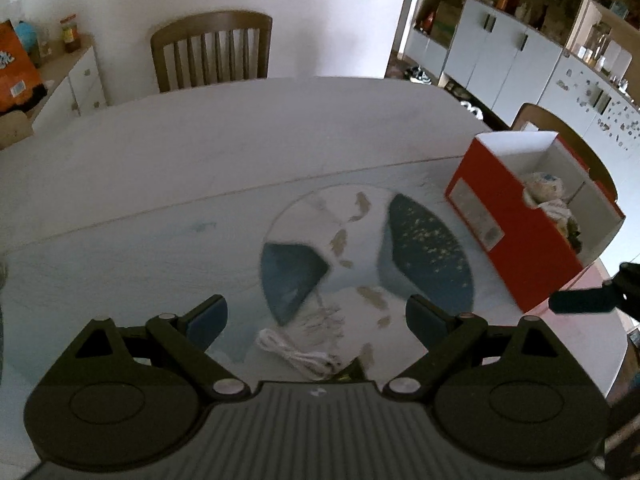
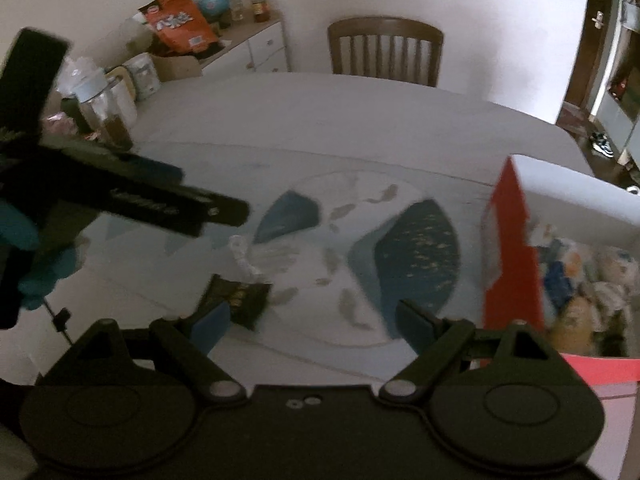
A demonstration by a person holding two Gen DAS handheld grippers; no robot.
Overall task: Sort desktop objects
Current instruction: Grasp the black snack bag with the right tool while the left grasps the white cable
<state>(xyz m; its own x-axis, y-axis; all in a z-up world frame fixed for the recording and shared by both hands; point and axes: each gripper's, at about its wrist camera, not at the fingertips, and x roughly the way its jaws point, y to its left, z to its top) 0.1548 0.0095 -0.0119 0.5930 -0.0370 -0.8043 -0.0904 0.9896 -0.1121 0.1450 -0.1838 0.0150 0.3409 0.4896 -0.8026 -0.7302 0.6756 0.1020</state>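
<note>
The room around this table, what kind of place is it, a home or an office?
Most likely a home dining room: a wooden dining chair stands at the table, food jars and an orange snack bag sit on a white sideboard, and shoes lie on the floor.

Both my feeds are dim and soft daylight-lit; fisheye bends the edges, and motion blur smears the red cardboard box (image 2: 514, 256) in the right view.
</note>
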